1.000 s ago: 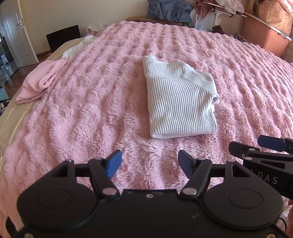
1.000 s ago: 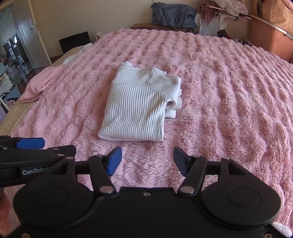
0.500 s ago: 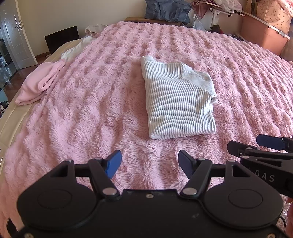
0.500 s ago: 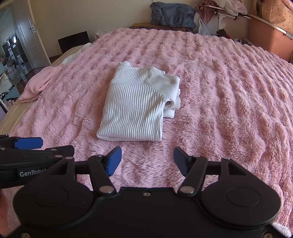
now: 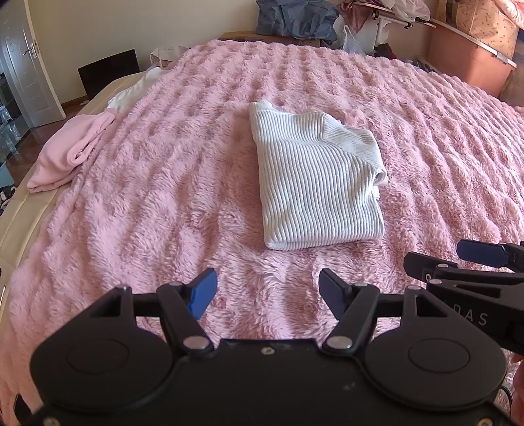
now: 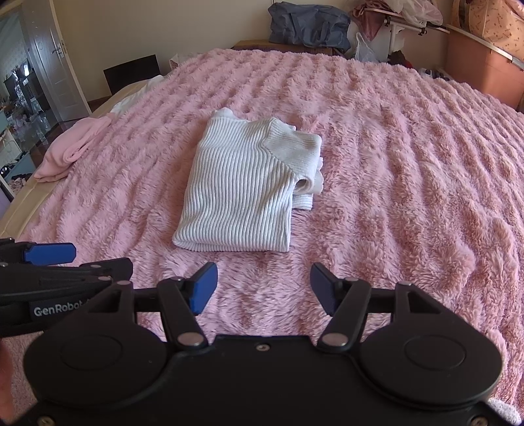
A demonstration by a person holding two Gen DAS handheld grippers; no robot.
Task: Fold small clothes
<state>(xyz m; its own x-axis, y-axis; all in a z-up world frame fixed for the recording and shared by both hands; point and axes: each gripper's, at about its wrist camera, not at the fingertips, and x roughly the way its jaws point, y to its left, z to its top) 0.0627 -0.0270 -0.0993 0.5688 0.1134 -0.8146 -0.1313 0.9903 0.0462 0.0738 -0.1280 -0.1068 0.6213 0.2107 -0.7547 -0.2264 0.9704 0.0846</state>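
Pink fluffy blanket [image 5: 170,196] covers the whole bed, and on it, near the middle, lies the white ribbed sweater [image 5: 314,183], folded to a neat rectangle w/ one sleeve end peeking out at its right side. In the right wrist view the same sweater [image 6: 242,193] sits just ahead of your tool and a bit to the left, the folded sleeve layers showing at its right edge. Your left gripper [image 5: 268,290] hangs above the blanket w/ jaws apart; nothing is between the blue pads, only pink pile is seen in the gap, and the sweater is ahead of it, not touching. Your right gripper [image 6: 263,284] is the same: jaws parted, nothing held, sweater's near edge just beyond the fingertips but apart from them. Each tool shows in the other's view at the side, so the two stand close beside each other, approx. same height. At the left edge of the bed lies a pink garment [image 5: 70,154], bunched, well apart from the sweater, and behind it a white cloth [image 5: 134,90] partly under the blanket edge. Far wall: a dark blue bag [image 6: 309,24] on a low furniture, a pink storage box [image 5: 468,60] at right, a door [image 6: 54,62] at left.
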